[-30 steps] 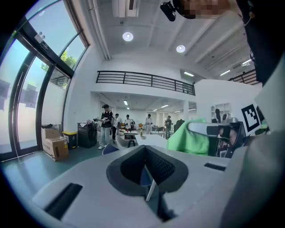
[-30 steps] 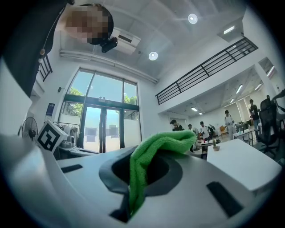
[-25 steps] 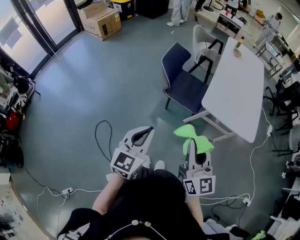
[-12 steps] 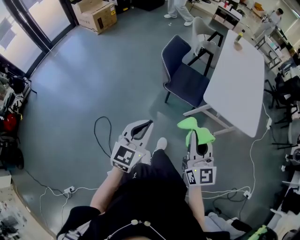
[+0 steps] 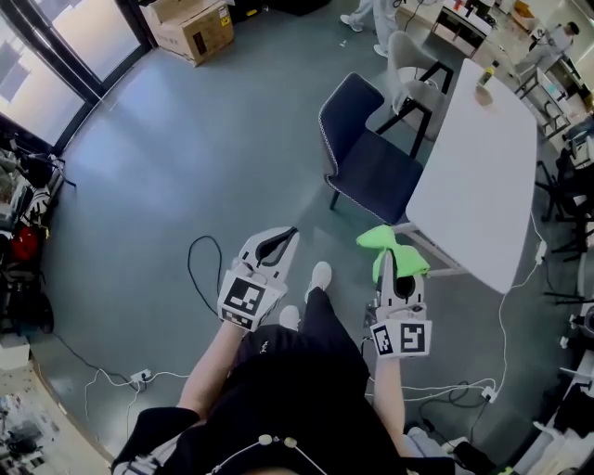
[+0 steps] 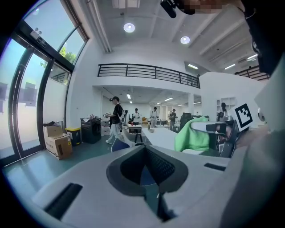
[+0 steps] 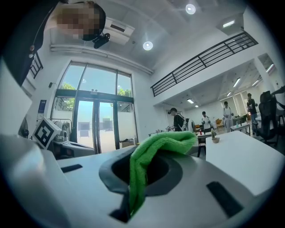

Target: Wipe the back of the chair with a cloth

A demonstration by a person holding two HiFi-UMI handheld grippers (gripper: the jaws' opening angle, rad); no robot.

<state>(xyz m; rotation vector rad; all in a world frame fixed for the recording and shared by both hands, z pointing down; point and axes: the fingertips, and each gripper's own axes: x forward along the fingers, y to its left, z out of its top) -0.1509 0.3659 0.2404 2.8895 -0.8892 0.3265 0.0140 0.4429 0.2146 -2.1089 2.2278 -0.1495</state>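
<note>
A dark blue chair (image 5: 369, 158) stands ahead of me, its seat toward the white table (image 5: 478, 176) and its back (image 5: 347, 115) at the left. My right gripper (image 5: 393, 257) is shut on a bright green cloth (image 5: 388, 247), which bulges out of the jaws (image 7: 153, 156) and droops over them. My left gripper (image 5: 285, 237) is shut with nothing in it; only the chair's top (image 6: 119, 145) peeks above its jaws. Both grippers hang at waist height, short of the chair, over the grey floor.
A light grey chair (image 5: 410, 65) stands behind the blue one. A black cable (image 5: 197, 269) loops on the floor left of my left gripper. Cardboard boxes (image 5: 187, 20) sit by the glass doors at the back left. People stand far off (image 6: 116, 113).
I have stepped forward: the chair and table have drawn closer in the head view. Both grippers keep their hold and their pose.
</note>
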